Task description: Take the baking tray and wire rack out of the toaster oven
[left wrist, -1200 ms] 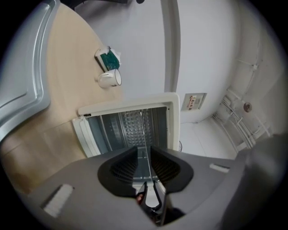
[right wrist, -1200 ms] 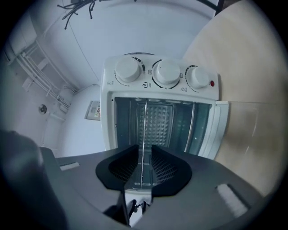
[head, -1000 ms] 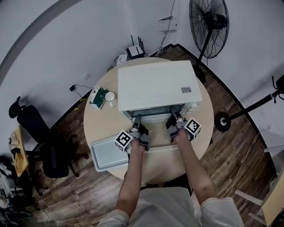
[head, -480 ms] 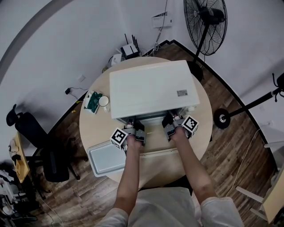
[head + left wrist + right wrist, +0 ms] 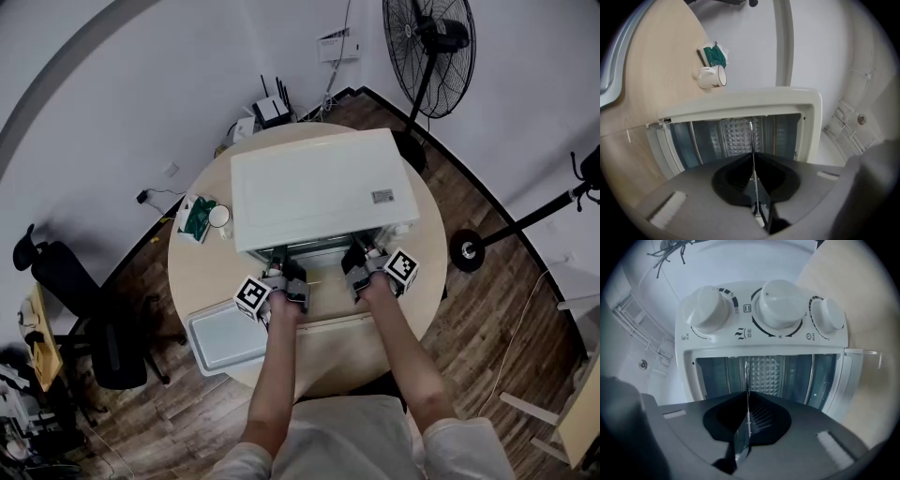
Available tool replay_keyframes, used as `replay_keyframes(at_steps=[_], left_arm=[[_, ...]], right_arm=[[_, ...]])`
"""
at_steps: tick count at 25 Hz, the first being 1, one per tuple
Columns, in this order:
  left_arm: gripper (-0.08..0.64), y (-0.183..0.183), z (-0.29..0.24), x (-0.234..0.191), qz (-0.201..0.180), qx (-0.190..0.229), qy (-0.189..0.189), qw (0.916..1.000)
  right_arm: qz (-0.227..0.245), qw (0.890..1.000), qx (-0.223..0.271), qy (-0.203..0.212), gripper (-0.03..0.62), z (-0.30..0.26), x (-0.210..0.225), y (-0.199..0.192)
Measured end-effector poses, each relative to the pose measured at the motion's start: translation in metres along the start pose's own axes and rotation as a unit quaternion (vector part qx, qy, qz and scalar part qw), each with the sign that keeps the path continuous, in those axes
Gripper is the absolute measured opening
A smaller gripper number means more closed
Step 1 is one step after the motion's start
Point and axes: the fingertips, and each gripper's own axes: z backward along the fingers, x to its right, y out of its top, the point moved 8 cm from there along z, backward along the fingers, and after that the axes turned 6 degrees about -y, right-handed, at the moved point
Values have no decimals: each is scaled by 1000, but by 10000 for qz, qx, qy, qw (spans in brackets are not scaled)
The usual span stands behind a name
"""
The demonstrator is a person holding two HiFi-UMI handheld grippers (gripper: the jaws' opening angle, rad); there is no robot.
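A round wooden table (image 5: 187, 272) holds a white toaster oven (image 5: 314, 187), its open front facing a seated person. The baking tray (image 5: 223, 339) already lies on the table, at the person's left. The wire rack (image 5: 752, 136) is still in the oven mouth. The left gripper (image 5: 753, 161) and right gripper (image 5: 747, 399) are each closing on its thin front edge. Pulling unevenly could skew the rack and jam it against the oven walls, or the slim wire might slip free.
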Motion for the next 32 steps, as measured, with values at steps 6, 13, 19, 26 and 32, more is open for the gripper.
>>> replay_keyframes(at_steps=[6,13,19,26,32], left_arm=[[72,-8,15,-2,81,-62,-50,9999],[72,-14,37,3,142,-125,-41,9998],[72,-21,54,7,147,-233,-71,9996],[72,-28,76,8,96,-329,-109,9994],[72,-36,102,10,-68,-406,-82,9991]], right_arm=[[41,10000,30,-40,9,17,4,-3],[29,10000,21,-75,9,39,4,-13],[61,10000,-42,16,9,56,11,-16],[231,9997,-77,42,9,79,10,-25],[210,9998,-44,-16,9,106,11,-38]])
